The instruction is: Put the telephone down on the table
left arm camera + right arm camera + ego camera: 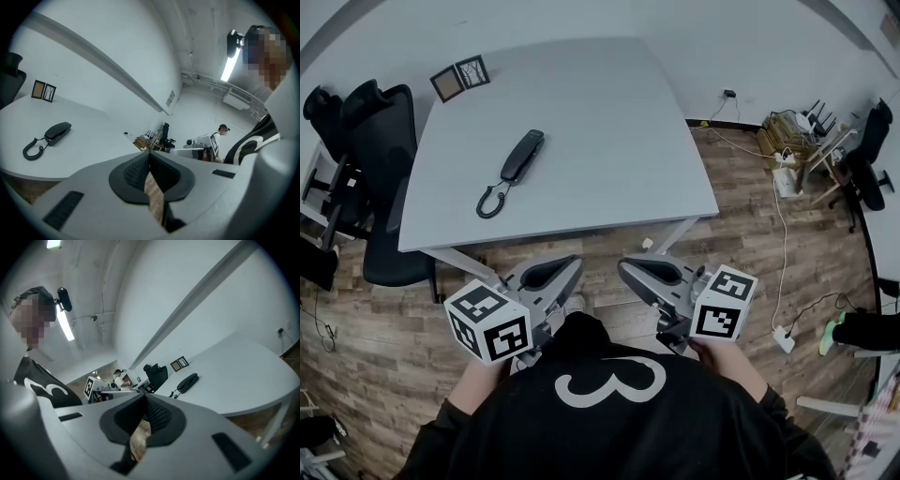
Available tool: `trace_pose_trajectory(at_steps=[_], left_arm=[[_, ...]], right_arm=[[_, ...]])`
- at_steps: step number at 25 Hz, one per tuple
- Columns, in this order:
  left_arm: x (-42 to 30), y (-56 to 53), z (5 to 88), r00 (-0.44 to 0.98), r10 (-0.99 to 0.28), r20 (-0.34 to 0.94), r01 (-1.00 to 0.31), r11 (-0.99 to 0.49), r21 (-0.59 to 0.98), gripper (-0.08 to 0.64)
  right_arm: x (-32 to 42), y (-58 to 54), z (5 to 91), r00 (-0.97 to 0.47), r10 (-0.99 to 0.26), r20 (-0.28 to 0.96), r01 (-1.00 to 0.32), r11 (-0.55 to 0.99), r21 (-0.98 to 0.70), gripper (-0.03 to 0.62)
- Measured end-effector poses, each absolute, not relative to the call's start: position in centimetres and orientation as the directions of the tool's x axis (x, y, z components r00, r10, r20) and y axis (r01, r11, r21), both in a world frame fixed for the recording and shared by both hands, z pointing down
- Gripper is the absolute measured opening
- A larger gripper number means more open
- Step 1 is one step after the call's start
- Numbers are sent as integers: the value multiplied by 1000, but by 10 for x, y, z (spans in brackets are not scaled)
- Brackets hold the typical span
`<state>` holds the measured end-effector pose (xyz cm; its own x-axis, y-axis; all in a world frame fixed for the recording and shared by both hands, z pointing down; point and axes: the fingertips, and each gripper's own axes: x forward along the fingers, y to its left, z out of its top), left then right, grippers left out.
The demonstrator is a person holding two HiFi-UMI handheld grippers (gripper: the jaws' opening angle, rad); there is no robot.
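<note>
The black telephone (522, 155) lies flat on the grey table (609, 122), left of its middle, with the coiled cord (492, 202) trailing toward the front edge. It also shows in the left gripper view as the telephone (57, 132) and in the right gripper view as the telephone (187, 382), free of both grippers. My left gripper (555, 272) (150, 152) and right gripper (639, 272) (144, 396) are held close to my body, short of the table's front edge. Both are shut with nothing between the pads.
A double picture frame (459, 77) stands at the table's far left corner. Black office chairs (375, 141) crowd the table's left side. Cables, a power strip (785, 339) and another chair (867, 159) sit on the wooden floor at the right.
</note>
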<state>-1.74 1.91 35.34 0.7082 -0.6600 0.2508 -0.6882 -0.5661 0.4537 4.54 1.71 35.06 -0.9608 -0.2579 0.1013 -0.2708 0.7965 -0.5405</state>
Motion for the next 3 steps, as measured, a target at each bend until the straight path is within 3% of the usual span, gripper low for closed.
trace_pose_trajectory(at_steps=[3], left_arm=[[-18, 19, 356, 705, -660, 259, -692, -561, 454, 12]], right_arm=[[45, 20, 352, -961, -254, 106, -270, 796, -541, 9]])
